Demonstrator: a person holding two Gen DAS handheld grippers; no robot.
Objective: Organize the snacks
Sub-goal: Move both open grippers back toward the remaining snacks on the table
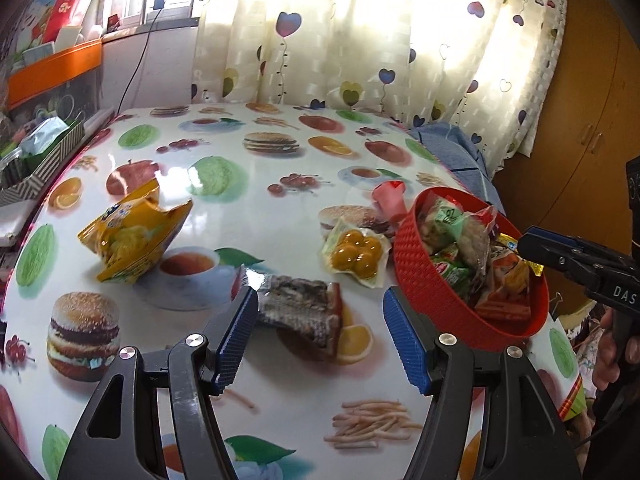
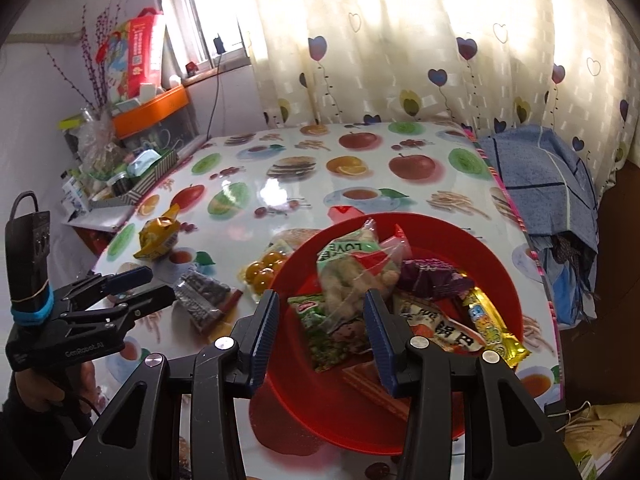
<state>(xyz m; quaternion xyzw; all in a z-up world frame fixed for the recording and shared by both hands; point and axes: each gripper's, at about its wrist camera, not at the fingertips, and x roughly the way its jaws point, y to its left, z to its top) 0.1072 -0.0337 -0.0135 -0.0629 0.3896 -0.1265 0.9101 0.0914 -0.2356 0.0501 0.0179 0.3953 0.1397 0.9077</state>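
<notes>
A red basket (image 1: 424,284) (image 2: 496,256) holds several snack packets at the table's right side. My left gripper (image 1: 320,340) is open, just above a grey foil snack packet (image 1: 300,308) (image 2: 204,296) that lies between its fingers. A clear pack of yellow balls (image 1: 356,256) (image 2: 264,270) lies beside the basket. A yellow chip bag (image 1: 132,236) (image 2: 158,236) lies further left. A pink packet (image 1: 390,198) sits behind the basket. My right gripper (image 2: 320,328) is open and empty over the basket; it also shows in the left wrist view (image 1: 536,246).
The table (image 1: 280,216) has a glossy food-print cloth. A striped box (image 1: 44,160) (image 2: 148,178) of clutter stands at the left edge. A blue cloth (image 2: 540,176) lies at the right beyond the table. Curtains hang behind.
</notes>
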